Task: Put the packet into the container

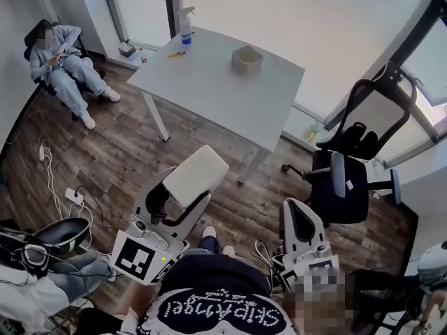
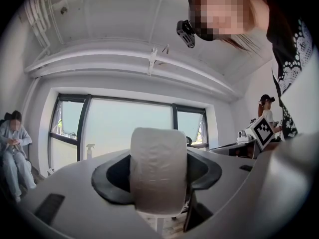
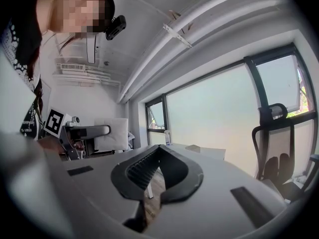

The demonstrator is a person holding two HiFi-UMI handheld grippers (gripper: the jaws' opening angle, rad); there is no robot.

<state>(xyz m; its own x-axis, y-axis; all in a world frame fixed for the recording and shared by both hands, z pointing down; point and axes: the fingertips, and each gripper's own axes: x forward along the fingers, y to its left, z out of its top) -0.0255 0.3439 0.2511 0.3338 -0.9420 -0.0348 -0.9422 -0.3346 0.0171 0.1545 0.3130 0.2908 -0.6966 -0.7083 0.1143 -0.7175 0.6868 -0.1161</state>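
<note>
Packet (image 2: 158, 168), soft and white, sits between the two jaws of the left gripper (image 1: 178, 199). The jaws press on it from both sides and hold it up in the air. In the head view the packet is a little left of the middle and below it, over the brown wood floor (image 1: 126, 152).

The right gripper (image 3: 160, 151) is in the lower right of the head view. Its two jaws are closed tight together, tip to tip, and they hold nothing.

The container (image 1: 246, 59) is a small pale box with an open top. It stands on the white table (image 1: 209, 89) in the upper middle of the head view, well apart from the packet. A spray bottle (image 1: 185, 25) stands at the far corner of the table, and a small yellow thing (image 1: 176, 54) lies near it.

A black chair (image 1: 349, 180) stands to the right of the table. A person (image 1: 66, 68) in pale clothes sits in the upper left corner.
</note>
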